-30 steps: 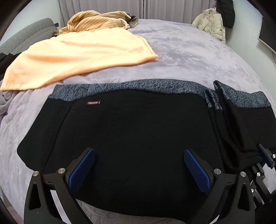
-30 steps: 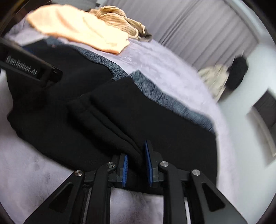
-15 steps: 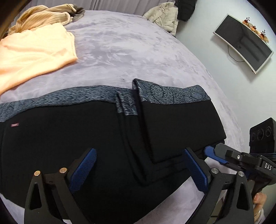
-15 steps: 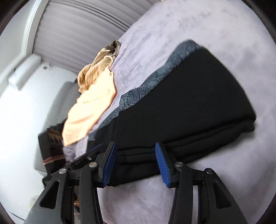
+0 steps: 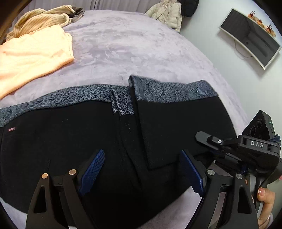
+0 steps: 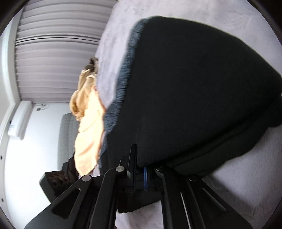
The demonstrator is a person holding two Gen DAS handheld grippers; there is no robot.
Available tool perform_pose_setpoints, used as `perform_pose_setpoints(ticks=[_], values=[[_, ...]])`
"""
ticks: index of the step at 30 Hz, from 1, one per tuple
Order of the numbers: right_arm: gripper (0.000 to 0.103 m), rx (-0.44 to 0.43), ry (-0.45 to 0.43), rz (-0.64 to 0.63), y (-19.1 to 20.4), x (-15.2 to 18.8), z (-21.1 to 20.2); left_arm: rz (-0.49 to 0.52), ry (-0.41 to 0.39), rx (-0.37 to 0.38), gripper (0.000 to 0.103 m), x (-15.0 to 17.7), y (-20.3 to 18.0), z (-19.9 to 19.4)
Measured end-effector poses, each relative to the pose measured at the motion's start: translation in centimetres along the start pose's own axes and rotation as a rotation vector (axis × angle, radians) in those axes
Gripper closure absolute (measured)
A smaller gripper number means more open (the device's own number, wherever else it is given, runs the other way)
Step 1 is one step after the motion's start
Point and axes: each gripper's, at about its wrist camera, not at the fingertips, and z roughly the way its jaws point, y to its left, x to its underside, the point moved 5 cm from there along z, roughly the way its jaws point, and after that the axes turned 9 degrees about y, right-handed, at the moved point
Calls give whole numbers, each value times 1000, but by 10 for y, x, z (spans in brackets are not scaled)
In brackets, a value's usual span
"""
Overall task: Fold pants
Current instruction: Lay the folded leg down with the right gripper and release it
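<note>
Pants (image 5: 74, 141) lie flat on the lilac bedspread (image 5: 141, 52), grey patterned waistband (image 5: 70, 98) at the far edge, right portion folded over onto the middle. Left gripper (image 5: 142, 169) hovers over the near edge, fingers spread wide, holding nothing. Right gripper (image 6: 141, 174) clamped on the folded edge of the pants; black cloth fills that view and hides most of its fingers. Peach towel (image 5: 30, 58) and striped garment (image 5: 38, 19) lie beyond the waistband, apart from it. Jacket (image 5: 167, 14) at the far bed edge; monitor (image 5: 250, 37) on the wall.
</note>
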Motion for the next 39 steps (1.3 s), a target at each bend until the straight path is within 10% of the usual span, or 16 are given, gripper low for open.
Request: perform_pose_setpoints(ticks=[8,13,27,30,39], values=[[94,125,51,-101,1,13,9,-120,27,-35,15,7,34,-1],[44,-30,139,-105,17,41,15,-138,-14,-70,15,13,52,-15],[50,-112,54,139,-5,36,37,-135,-2,-121,15,33,66,-17],[90,-152,58,169,-10,28,37,-112,-8,-128,15,36,64,-22],[90,18,102,-10,-3,44,56,-132,8,-155,15,29,63,-17]])
